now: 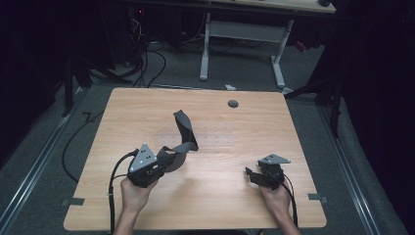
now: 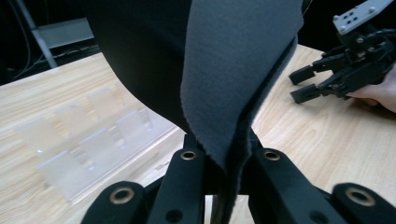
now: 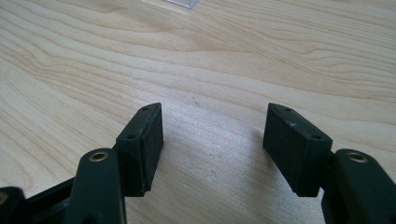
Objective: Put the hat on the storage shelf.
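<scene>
The pale wood-grain table (image 1: 215, 196) lies bare around both hands. The left gripper (image 1: 164, 164), angled up and inward, is clenched on a dark grey felt-like cloth (image 1: 183, 132) that curls above the tabletop. The right gripper (image 1: 252, 175) rests low, its jaws spread with nothing between them.

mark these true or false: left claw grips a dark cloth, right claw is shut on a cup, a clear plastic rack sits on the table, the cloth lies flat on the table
1. The left claw grips a dark cloth. True.
2. The right claw is shut on a cup. False: its jaws stand open with nothing between them, just above the bare table.
3. A clear plastic rack sits on the table. True.
4. The cloth lies flat on the table. False: it is lifted, rising curled from the left claw.
</scene>
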Available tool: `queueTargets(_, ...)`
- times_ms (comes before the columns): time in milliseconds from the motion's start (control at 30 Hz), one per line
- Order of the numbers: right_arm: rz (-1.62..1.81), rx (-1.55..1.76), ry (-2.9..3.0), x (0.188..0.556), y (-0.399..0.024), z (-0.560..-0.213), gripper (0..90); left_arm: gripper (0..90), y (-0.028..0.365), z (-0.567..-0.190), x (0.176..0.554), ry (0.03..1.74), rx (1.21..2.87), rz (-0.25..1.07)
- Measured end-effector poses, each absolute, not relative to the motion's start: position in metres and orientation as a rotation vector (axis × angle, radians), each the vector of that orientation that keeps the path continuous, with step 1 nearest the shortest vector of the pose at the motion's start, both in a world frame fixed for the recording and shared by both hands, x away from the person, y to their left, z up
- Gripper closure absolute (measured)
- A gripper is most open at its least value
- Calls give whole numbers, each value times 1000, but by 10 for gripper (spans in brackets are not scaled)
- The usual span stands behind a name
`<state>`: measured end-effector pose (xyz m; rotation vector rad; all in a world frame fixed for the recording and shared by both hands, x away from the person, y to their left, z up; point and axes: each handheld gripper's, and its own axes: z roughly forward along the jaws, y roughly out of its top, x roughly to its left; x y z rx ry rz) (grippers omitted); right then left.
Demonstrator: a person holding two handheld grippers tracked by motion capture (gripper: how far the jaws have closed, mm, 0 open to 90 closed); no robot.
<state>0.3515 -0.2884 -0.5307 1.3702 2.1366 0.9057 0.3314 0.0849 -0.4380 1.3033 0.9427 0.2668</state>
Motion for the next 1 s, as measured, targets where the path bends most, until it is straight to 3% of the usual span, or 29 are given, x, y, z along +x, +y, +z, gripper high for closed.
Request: queueTargets(1000,909,1376,2135,351,-288,-531,365,859,116,-422,382,1007,1173,438)
